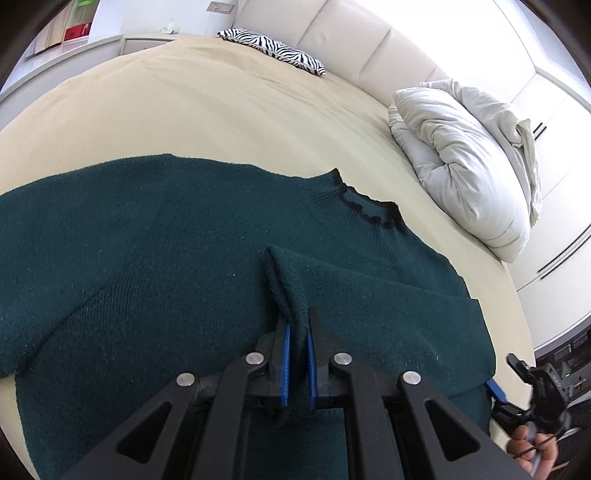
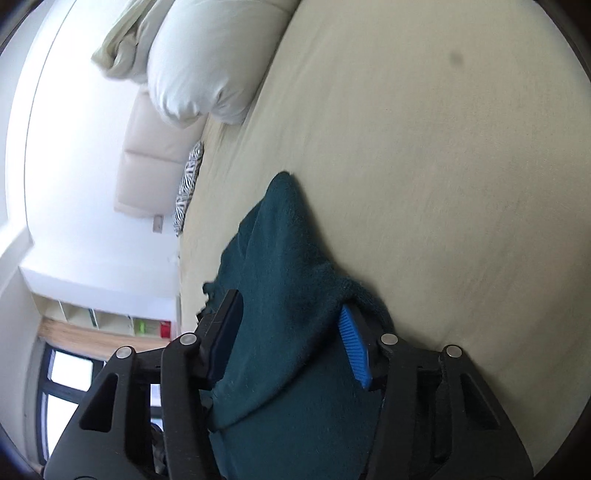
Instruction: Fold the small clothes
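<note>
The bed (image 1: 221, 103) carries a green sweater (image 1: 129, 229) spread flat in the near half. Folding has only begun: one sleeve lies across the body. The left gripper (image 1: 298, 332) is clamped on a knit fold. The right gripper (image 2: 288, 332) stands apart, with cloth between its jaws, not visibly pinched.

Readable text: none in either view.
Red box (image 1: 77, 32) on the shelf beyond the bed (image 1: 221, 110): any print too small and blurred to read.
Green item (image 1: 85, 3) above the red box: no legible label.
Zebra-striped cushion (image 1: 273, 50) at the far edge of the bed: a pattern only, no lettering.
Dark green sweater (image 1: 184, 240) on the bed: no visible tag or brand.
</note>
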Motion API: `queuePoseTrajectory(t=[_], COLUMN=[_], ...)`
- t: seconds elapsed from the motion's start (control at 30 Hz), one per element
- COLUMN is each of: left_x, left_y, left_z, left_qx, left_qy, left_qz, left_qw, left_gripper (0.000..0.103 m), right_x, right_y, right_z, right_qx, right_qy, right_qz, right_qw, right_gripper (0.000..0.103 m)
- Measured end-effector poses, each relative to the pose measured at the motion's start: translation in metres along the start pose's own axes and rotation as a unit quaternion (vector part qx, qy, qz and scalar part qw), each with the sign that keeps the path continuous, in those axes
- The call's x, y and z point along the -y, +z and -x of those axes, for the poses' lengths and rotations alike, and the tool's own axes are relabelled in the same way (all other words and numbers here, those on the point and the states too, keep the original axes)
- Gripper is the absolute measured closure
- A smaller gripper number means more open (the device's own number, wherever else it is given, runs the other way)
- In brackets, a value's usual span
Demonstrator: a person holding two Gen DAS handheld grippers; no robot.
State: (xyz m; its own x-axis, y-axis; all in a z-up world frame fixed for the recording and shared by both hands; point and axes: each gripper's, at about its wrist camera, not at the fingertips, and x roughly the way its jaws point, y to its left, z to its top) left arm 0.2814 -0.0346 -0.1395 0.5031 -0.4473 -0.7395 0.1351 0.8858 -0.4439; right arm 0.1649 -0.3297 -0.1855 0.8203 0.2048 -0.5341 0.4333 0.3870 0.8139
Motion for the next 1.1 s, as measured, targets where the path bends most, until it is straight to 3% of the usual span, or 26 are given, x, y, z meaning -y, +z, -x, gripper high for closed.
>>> queuePoseTrajectory(t=[0.07, 0.17, 0.23, 0.3, 0.43, 0.5, 0.57, 0.67, 0.83, 0.97, 1.1], left_x=[-0.001, -0.003, -0.005, -0.006, -0.014, -0.016, -0.014, -0.01, -0.002, -0.006, -0.01], left_y=[-0.002, -0.007, -0.009, -0.01, -0.01, -0.01, -0.01, -0.009, -0.009, -0.013, -0.014], left_z=[-0.001, -0.002, -0.002, -0.002, -0.006, -0.007, -0.007, -0.003, 0.003, -0.004, -0.003], left_qx=[0.001, 0.007, 0.009, 0.01, 0.009, 0.01, 0.013, 0.017, 0.029, 0.032, 0.032], left_qy=[-0.002, -0.004, -0.007, -0.012, -0.027, -0.031, -0.028, -0.024, -0.003, 0.0, -0.011], left_qz=[-0.001, 0.0, 0.004, 0.006, 0.015, 0.018, 0.014, 0.01, -0.006, -0.007, 0.0], left_qw=[1.0, 1.0, 0.9999, 0.9999, 0.9995, 0.9993, 0.9994, 0.9995, 0.9996, 0.9995, 0.9994], left_gripper=[0.094, 0.094, 0.094, 0.093, 0.092, 0.092, 0.092, 0.094, 0.094, 0.093, 0.092], right_x=[-0.014, -0.047, -0.06, -0.07, -0.069, -0.064, -0.069, -0.07, -0.085, -0.063, -0.067], right_y=[0.001, 0.01, 0.021, 0.035, 0.054, 0.055, 0.052, 0.054, 0.045, 0.05, 0.05], right_z=[0.014, 0.038, 0.037, 0.014, -0.048, -0.069, -0.077, -0.08, -0.073, -0.084, -0.083], right_qx=[-0.005, 0.042, 0.058, 0.037, -0.009, -0.024, -0.01, -0.005, 0.03, 0.027, 0.028], right_qy=[-0.019, -0.057, -0.073, -0.087, -0.155, -0.175, -0.19, -0.201, -0.209, -0.214, -0.214], right_qz=[0.04, 0.139, 0.164, 0.188, 0.227, 0.236, 0.27, 0.281, 0.31, 0.285, 0.282], right_qw=[0.999, 0.988, 0.982, 0.978, 0.962, 0.955, 0.944, 0.938, 0.927, 0.934, 0.935], right_gripper=[0.05, 0.05, 0.05, 0.05, 0.051, 0.06, 0.078, 0.096, 0.097, 0.098, 0.095])
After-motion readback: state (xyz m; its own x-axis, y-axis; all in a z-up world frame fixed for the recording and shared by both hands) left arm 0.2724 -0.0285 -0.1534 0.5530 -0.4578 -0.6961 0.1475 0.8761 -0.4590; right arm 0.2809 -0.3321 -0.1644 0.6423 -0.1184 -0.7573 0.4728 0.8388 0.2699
